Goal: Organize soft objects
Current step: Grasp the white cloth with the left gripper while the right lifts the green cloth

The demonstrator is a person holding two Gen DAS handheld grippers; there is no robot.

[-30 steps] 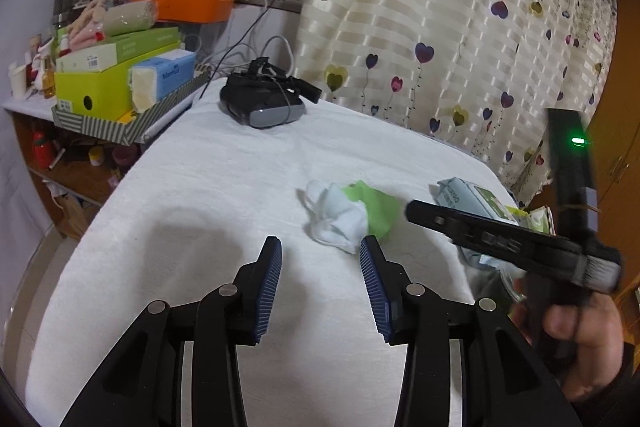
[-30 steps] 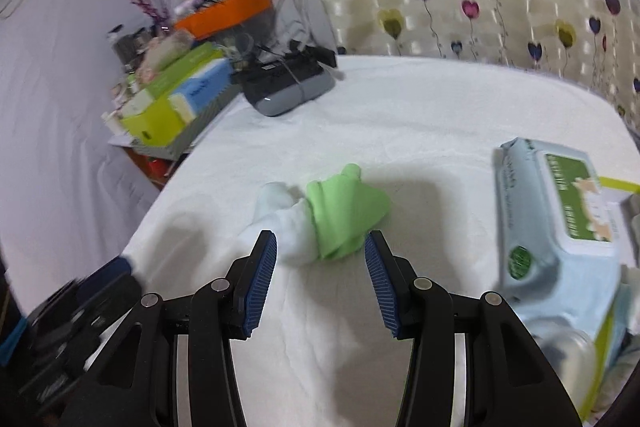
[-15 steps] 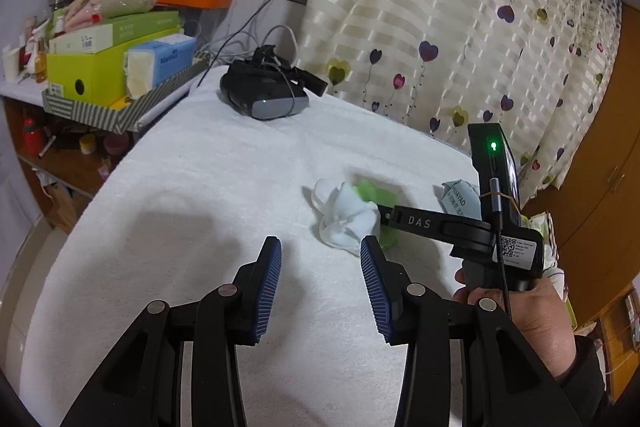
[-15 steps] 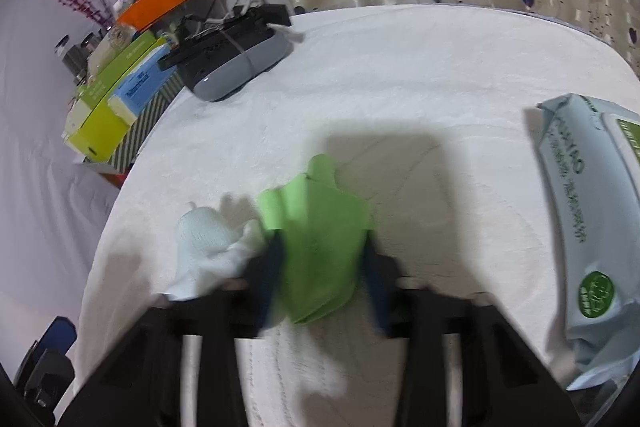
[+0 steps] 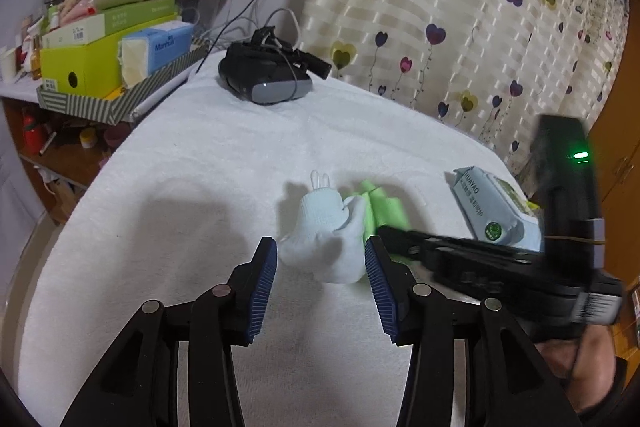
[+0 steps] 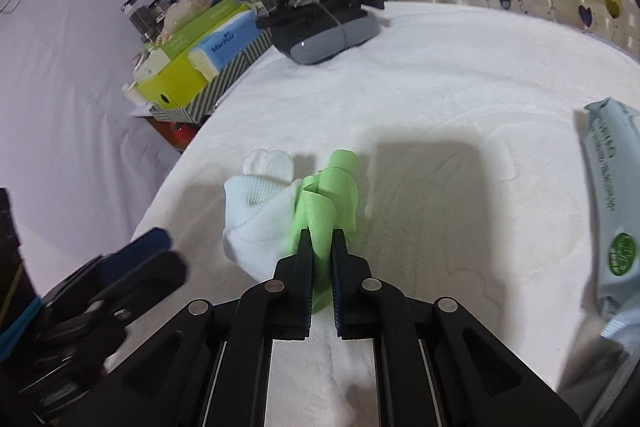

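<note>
the green sock (image 6: 326,199) lies bunched near the middle of the white-covered table (image 6: 460,99), touching the pale white sock (image 6: 256,215) that sits just beside it on the left in the right wrist view. the right tool (image 6: 320,251) has its blue pads pressed in on a fold of the green sock, the jaws nearly closed with only the cloth between them. the left tool (image 5: 320,267) hangs with its jaws wide apart, one pad on each side of the near end of the white sock (image 5: 326,231), not yet touching it as far as can be seen. both socks rest on the table and neither looks lifted, so the sorting seems barely begun: one grip is made, the other is only lined up, and the two pieces lie against each other, unseparated. a wet-wipe pack (image 5: 492,211) lies near the right edge, well apart from the socks, and a black headset (image 5: 266,79) sits at the far end. a striped tray of boxes (image 5: 116,67) stands beyond the table's left edge. where the socks should end up is not shown.
</note>
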